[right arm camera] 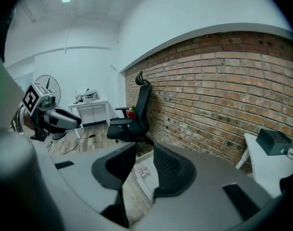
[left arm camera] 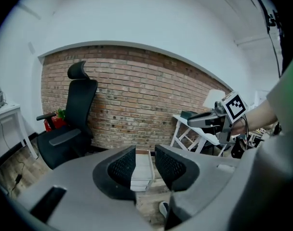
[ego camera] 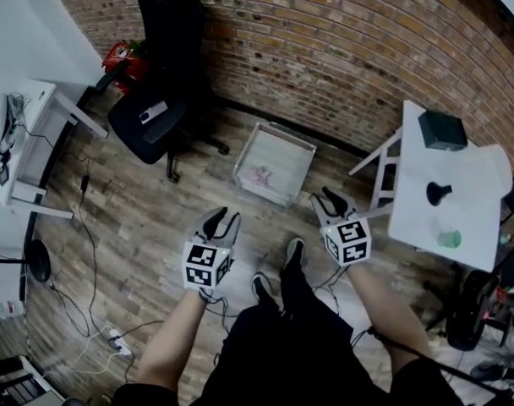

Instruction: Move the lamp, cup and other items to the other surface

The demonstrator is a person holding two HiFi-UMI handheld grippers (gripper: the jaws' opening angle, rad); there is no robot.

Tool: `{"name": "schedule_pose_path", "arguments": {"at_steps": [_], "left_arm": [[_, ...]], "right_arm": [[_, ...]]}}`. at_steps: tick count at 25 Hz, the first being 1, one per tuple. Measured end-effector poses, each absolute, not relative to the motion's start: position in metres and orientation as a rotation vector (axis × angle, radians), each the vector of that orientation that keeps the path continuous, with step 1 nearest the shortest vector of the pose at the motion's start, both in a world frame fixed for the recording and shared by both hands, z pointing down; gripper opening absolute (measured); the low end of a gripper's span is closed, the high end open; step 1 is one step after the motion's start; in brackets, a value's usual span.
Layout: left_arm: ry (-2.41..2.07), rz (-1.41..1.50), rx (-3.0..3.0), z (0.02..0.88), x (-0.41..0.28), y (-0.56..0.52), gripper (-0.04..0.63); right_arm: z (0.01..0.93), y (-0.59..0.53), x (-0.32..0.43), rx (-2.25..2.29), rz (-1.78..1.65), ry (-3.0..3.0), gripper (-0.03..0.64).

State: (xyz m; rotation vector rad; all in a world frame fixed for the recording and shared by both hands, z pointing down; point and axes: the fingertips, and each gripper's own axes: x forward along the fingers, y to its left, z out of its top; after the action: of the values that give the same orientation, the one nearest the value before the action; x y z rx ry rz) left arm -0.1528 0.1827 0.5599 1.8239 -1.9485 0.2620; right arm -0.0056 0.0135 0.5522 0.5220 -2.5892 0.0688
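Observation:
A white table (ego camera: 464,172) stands at the right. On it are a black box (ego camera: 443,129), a small black lamp (ego camera: 437,193) and a green cup (ego camera: 449,240). My left gripper (ego camera: 221,218) hangs over the wooden floor in front of my legs, open, with nothing between its jaws (left arm camera: 145,154). My right gripper (ego camera: 331,200) is also open and empty (right arm camera: 144,151), a short way left of the table and touching nothing. Both point toward the brick wall. The black box (right arm camera: 274,141) also shows at the right edge of the right gripper view.
A shallow white tray (ego camera: 274,163) lies on the floor ahead, near the brick wall. A black office chair (ego camera: 160,66) stands at the far left, with a white desk (ego camera: 29,134) left of it. Cables and a power strip (ego camera: 117,338) lie on the floor.

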Motion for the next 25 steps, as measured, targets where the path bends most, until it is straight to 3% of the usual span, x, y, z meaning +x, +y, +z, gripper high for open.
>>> {"name": "schedule_pose_path", "arguments": {"at_steps": [17,25], "left_arm": [[-1.914,0.407,1.565,0.668,-0.198,0.083,0.121],[-1.848,0.399,1.565,0.726,-0.204,0.057,0.121]], "right_arm": [[0.766,-0.057,-0.115,0.051,0.262,-2.417,0.149],[0.849,-0.058,-0.160,-0.047,0.206,-2.361,0.199]]}}
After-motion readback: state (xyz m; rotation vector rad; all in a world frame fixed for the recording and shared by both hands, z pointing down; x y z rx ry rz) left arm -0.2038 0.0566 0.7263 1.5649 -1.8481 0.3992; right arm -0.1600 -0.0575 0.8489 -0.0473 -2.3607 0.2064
